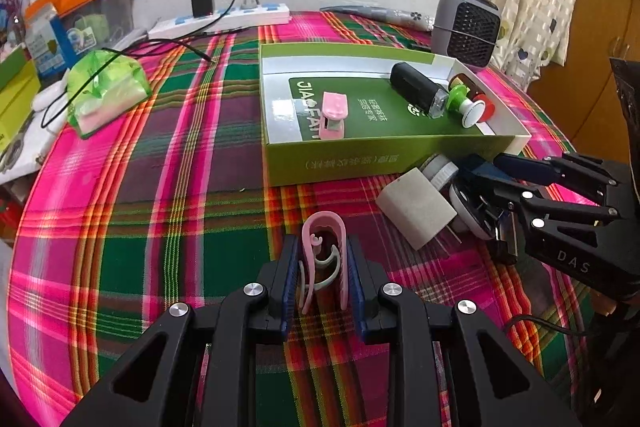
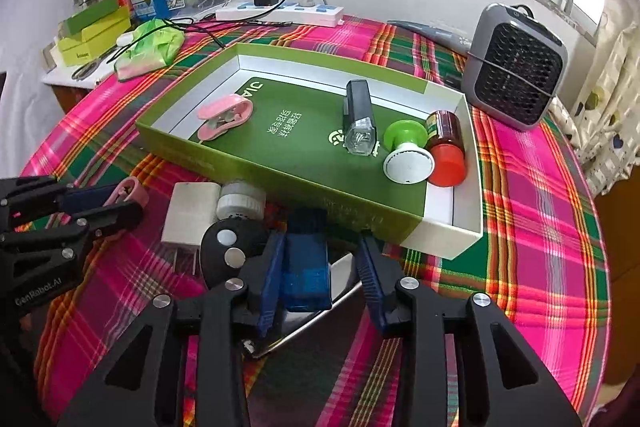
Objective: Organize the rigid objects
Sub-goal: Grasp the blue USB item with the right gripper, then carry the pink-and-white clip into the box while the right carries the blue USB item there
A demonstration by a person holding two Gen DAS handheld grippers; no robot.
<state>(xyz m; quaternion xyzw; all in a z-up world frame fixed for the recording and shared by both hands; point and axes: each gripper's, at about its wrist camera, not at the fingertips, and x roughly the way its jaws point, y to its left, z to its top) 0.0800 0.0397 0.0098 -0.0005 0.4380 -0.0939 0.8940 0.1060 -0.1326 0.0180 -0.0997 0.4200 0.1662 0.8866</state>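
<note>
Left tool clamps a pink clip at 6 o'clock of the green box; right tool half-open around a blue block, grip unclear.

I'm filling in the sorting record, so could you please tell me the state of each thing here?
Left gripper: shut on pink clip.
Right gripper: open around blue item.
Green box: lidless, partly filled.
Second pink clip: in box.
Red-capped bottle: lying in box.
White plug: outside box.

A plaid-clothed table carries a green box, white charger, fan and power strip.
</note>
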